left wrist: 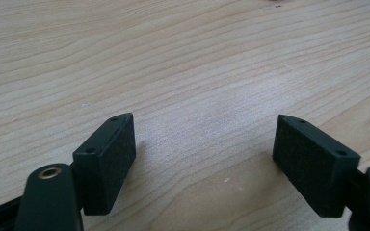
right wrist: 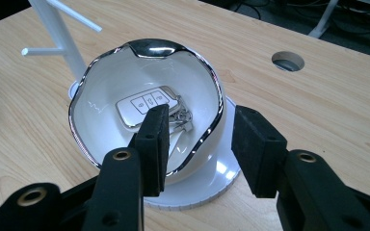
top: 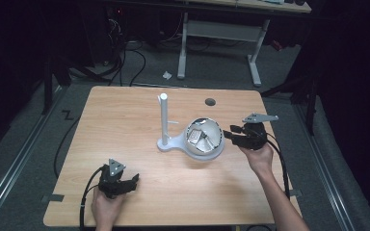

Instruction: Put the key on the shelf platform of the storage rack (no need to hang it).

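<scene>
Table [top: 125,125] holds white stand [top: 165,120] mid-far | bowl [right wrist: 125,72] right of it, my right gripper [right wrist: 200,149] straddling its near rim, jaws apart | key fob [right wrist: 147,108] inside, ungrasped; lift-out remains | my left gripper [left wrist: 204,163] near-left, spread, idle.

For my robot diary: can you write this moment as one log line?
right gripper: open, jaws straddling bowl rim | car key: in bowl | left gripper: open, over table

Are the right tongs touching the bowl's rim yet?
Cannot tell. In the right gripper view the right tongs straddle the bowl rim, open; no plain gap or contact.
</scene>
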Tool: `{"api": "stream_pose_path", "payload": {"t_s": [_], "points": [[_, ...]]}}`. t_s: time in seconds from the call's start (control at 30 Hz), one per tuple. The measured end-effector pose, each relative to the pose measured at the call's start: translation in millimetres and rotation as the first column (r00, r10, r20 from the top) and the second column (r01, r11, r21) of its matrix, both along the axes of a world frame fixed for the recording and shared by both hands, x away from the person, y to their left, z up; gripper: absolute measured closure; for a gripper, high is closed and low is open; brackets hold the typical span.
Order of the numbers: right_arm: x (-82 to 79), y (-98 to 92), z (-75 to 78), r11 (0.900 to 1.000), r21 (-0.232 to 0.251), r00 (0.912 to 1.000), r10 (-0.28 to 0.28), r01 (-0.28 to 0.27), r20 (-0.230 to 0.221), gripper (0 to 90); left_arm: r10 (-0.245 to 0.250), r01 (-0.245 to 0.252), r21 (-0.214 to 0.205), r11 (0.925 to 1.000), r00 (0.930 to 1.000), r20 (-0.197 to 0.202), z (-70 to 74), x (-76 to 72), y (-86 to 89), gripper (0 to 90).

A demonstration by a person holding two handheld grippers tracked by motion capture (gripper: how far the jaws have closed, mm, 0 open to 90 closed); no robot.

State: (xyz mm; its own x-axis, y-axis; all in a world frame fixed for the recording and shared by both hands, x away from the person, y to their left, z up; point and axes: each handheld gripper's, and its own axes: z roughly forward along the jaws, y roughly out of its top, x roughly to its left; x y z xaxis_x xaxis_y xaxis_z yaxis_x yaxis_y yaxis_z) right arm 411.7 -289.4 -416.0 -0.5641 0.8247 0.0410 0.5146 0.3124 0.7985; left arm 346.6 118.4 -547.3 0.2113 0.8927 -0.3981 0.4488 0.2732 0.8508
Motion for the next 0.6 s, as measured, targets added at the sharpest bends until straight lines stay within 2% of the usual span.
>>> {"api": "stream_pose_path", "payload": {"t_s": [0.13, 0.27, 0.33, 0.43, 0.5, 0.6], "points": [[-4.8, -5.7, -0.8, 0.9995, 0.032, 1.0, -0.009, 0.009, 0.003, 58.0, 0.0, 0.0, 0.0, 1.0, 1.0, 0.0, 0.0, 0.0, -0.1, 23.6], [-8.6, -11.2, -3.5, 0.9995, 0.026, 0.9998, -0.017, 0.017, -0.009, 57.9, 0.0, 0.0, 0.0, 1.0, 1.0, 0.0, 0.0, 0.0, 0.0, 23.6], [-11.3, -14.4, -4.0, 0.9991, 0.036, 0.9997, -0.023, 0.023, 0.0, 57.9, 0.0, 0.0, 0.0, 1.0, 1.0, 0.0, 0.0, 0.0, 0.0, 23.6], [-14.1, -20.1, -7.0, 0.9977, 0.06, 0.9994, -0.03, 0.031, -0.014, 57.7, 0.0, 0.0, 0.0, 1.0, 1.0, 0.0, 0.0, 0.0, 0.0, 23.6], [-15.7, -23.6, -8.3, 0.9976, 0.057, 0.9991, -0.038, 0.039, -0.021, 57.3, 0.0, 0.0, 0.0, 1.0, 1.0, 0.0, 0.0, 0.0, 0.0, 23.6], [-19.3, -28.1, -9.1, 0.9963, 0.073, 0.9989, -0.045, 0.046, -0.01, 57.3, 0.0, 0.0, 0.0, 1.0, 1.0, 0.0, 0.0, 0.0, 0.0, 23.5]]}}
